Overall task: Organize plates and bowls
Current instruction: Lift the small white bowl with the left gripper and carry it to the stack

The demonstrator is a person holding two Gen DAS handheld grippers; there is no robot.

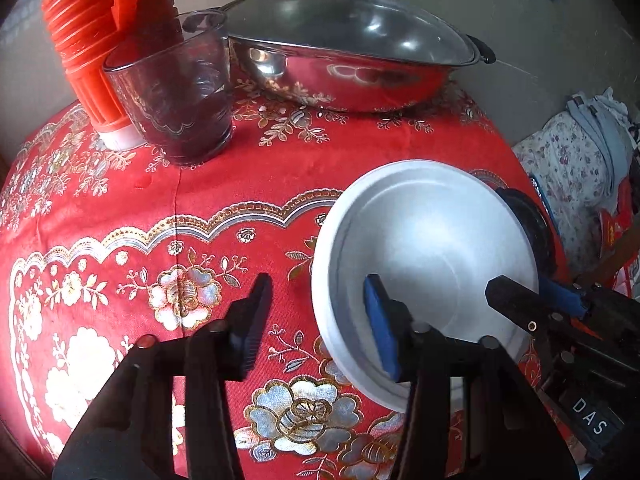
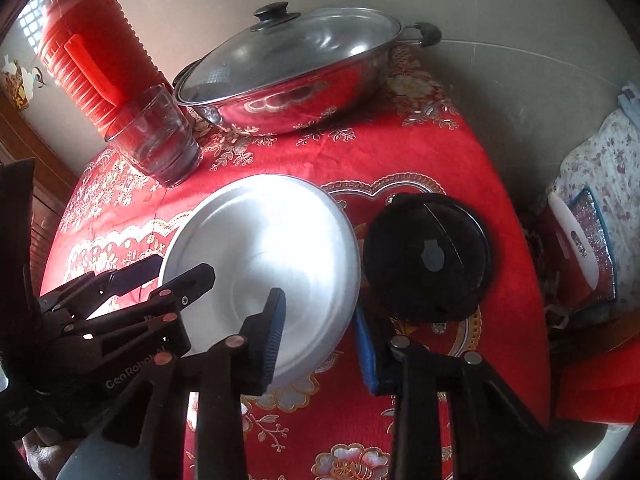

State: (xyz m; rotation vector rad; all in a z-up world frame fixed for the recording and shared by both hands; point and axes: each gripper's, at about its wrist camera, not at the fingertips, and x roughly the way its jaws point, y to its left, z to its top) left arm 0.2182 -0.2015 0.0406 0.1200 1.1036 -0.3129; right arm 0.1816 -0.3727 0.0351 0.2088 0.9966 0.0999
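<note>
A table (image 2: 420, 152) under a red flowered cloth is seen, with a lidded wok (image 2: 296, 76), a red jug (image 2: 92, 52) and a glass (image 2: 156, 136) ranged along its far side. Nearer, a white bowl (image 2: 272, 248) is set on the cloth, and a black dish (image 2: 428, 252) lies just to its right, almost touching it. The bowl is straddled on both sides: its left rim is bracketed by the left gripper (image 1: 320, 324), and its right rim by the right gripper (image 2: 320, 332). Both sets of fingers are spread wide and nothing is gripped. Each rim edge is judged to lie between the fingers, so either side could be closed on; the black dish lies nearer the right gripper.
</note>
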